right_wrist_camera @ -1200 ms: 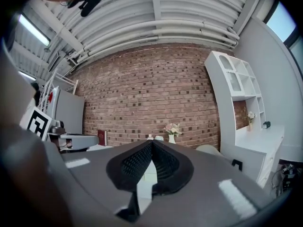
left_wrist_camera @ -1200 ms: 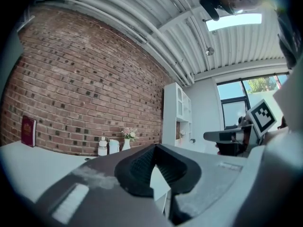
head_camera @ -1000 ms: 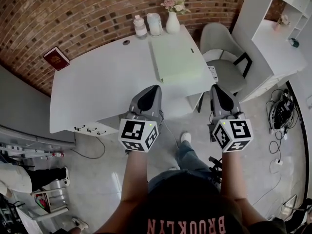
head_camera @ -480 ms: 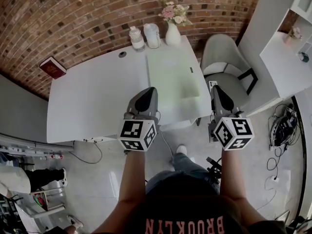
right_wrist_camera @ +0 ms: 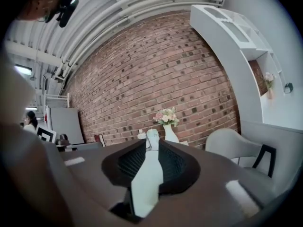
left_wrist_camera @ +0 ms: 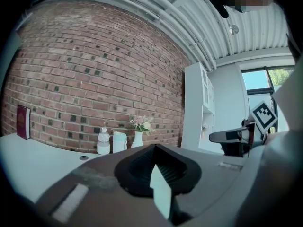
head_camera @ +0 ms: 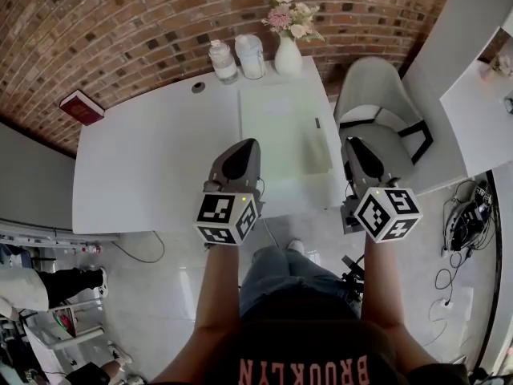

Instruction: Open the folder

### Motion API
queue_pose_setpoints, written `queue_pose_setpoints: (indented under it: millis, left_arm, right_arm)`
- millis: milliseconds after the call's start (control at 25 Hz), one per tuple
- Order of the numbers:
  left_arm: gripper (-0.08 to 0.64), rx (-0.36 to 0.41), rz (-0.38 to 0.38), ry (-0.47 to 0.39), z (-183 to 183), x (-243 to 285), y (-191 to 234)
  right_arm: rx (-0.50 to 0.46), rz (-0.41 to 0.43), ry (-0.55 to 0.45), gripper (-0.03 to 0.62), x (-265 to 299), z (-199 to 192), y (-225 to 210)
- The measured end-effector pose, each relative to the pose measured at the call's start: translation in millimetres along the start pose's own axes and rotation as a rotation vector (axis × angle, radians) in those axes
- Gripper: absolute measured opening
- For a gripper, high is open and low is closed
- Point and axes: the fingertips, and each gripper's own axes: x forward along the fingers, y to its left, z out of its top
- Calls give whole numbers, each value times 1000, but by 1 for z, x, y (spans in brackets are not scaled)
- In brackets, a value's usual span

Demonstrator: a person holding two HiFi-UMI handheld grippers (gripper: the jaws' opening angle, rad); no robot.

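Observation:
A pale green folder [head_camera: 284,127] lies closed and flat on the right part of the white table [head_camera: 152,167]. My left gripper [head_camera: 249,143] hovers over the table's front part, just left of the folder's near end. Its jaw tips meet, with nothing between them [left_wrist_camera: 155,167]. My right gripper [head_camera: 356,142] hangs off the table's right edge, over the chair and beside the folder's near right corner. Its jaws [right_wrist_camera: 151,141] have just been opening: a narrow gap shows between them, with nothing in it. Neither gripper touches the folder.
Two bottles [head_camera: 223,61] and a vase of flowers [head_camera: 288,50] stand at the table's far edge, behind the folder. A red book [head_camera: 80,107] lies at the far left corner. A grey chair [head_camera: 377,111] stands at the table's right, with white shelving [head_camera: 481,95] beyond it.
The person has stepped closer to the table, and both grippers have moved forward and slightly lower. The folder's near end now lies between the two grippers.

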Motion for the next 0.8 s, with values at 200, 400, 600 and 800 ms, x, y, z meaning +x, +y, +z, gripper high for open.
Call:
queue_pose_setpoints:
  millis: [200,400,600,800]
  left_arm:
    - [-2,-8,6,26,-12,11,9]
    - [-2,-17,3,61,-23,15,21]
    - [-2,-18,-9,103,-39,16,30]
    - [-2,-52,3,149,-63,13,44]
  right_arm:
    - [53,0,61,175,15,-20,-8]
    - [95,-44,117,175,27,-42,-15]
    - [123,-78,175,176,34,-69,-18]
    - [170,-141,224,190,36,-101,-27]
